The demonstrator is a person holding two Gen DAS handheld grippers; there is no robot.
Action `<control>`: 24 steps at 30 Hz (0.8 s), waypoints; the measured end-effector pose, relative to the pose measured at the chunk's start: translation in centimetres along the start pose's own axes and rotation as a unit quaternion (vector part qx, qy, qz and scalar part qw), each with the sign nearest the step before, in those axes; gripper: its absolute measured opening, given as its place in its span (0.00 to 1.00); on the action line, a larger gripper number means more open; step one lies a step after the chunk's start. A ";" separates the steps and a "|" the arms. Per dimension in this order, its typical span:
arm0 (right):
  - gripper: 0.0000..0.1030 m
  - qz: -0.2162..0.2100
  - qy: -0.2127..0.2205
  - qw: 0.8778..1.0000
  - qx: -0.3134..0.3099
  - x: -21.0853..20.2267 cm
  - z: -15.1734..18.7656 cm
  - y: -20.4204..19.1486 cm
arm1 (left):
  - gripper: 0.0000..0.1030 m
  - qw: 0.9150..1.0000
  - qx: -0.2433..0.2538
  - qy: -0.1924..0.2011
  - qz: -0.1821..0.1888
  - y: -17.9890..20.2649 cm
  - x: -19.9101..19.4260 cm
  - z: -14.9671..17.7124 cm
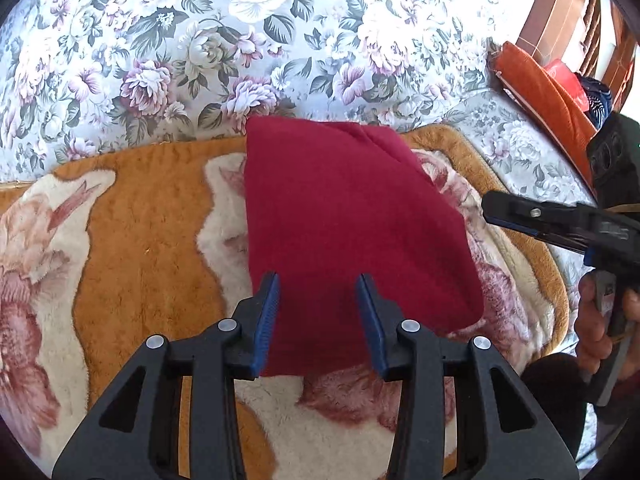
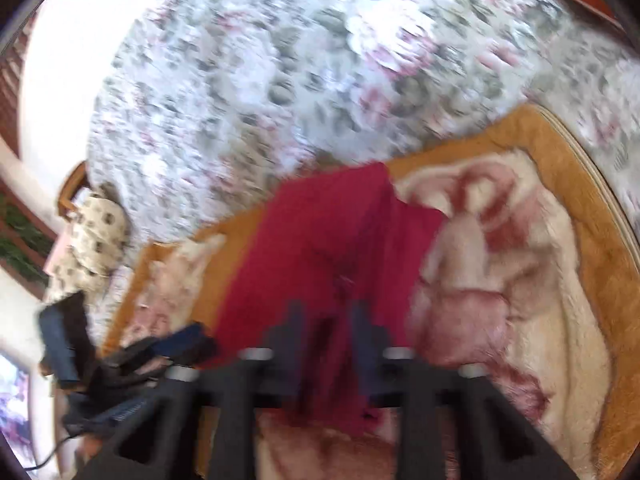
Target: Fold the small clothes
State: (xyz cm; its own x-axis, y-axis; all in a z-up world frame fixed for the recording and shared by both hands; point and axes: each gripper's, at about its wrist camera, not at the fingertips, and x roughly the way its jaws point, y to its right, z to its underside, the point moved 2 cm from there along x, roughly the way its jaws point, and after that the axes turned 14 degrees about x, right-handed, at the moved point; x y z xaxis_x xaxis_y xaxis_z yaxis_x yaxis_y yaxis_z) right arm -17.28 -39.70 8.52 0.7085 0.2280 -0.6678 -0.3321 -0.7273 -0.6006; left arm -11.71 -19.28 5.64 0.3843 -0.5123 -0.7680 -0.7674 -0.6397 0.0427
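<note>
A folded dark red garment (image 1: 340, 220) lies on an orange and cream plush blanket (image 1: 140, 260). My left gripper (image 1: 318, 284) is open, its blue-padded fingers (image 1: 269, 312) hovering over the garment's near edge, holding nothing. My right gripper (image 1: 490, 210) shows at the right of the left wrist view, off the garment's right side, held by a hand. The right wrist view is blurred: the right gripper (image 2: 326, 312) stands open above the red garment (image 2: 320, 248), fingers apart with cloth seen between them. The left gripper (image 2: 132, 352) shows at its lower left.
A floral bedspread (image 1: 200, 48) covers the bed beyond the blanket. An orange cushion (image 1: 548, 96) and wooden furniture (image 1: 560, 12) stand at the far right. A patterned cloth bundle (image 2: 94, 240) sits at the bed's left edge in the right wrist view.
</note>
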 end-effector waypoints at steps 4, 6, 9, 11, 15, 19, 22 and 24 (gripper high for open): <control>0.48 -0.012 -0.044 0.999 -0.001 1.9 1.0 -1.1 | 0.38 1.000 -0.013 0.001 -0.001 -0.8 -0.3 0.3; 0.48 0.004 -0.051 0.999 -0.002 3.1 1.9 -0.9 | 0.38 1.000 -0.017 -0.001 -0.004 -1.2 -0.3 0.5; 0.48 0.033 -0.065 0.997 0.028 5.2 2.3 0.6 | 0.38 1.000 -0.024 -0.004 -0.006 -1.6 -0.2 0.6; 0.45 0.035 -0.074 0.996 0.045 6.2 2.3 1.4 | 0.38 1.000 -0.030 -0.004 -0.003 -1.6 -0.1 0.7; 0.10 -0.026 -0.063 0.997 0.044 5.6 2.2 1.0 | 0.38 1.000 -0.030 -0.007 0.001 -1.3 0.2 0.4; 0.09 0.004 -0.024 0.999 -0.024 2.4 1.9 -1.0 | 0.38 1.000 -0.020 0.001 0.008 -0.4 0.1 -0.1; 0.09 0.052 -0.027 0.997 -0.052 2.2 2.2 -0.5 | 0.38 1.000 -0.011 -0.014 0.011 0.4 1.3 0.2; 0.09 0.067 -0.061 0.995 -0.032 4.1 2.7 1.2 | 0.38 1.000 -0.008 -0.026 0.003 0.6 2.1 0.4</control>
State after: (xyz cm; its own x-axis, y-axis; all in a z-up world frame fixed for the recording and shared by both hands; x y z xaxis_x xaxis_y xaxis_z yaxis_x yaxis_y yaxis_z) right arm -16.46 -37.87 3.85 0.5788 0.1997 -0.7907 -0.3754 -0.7955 -0.4757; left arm -11.59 -20.51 3.79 0.3528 -0.4861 -0.7995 -0.7606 -0.6467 0.0575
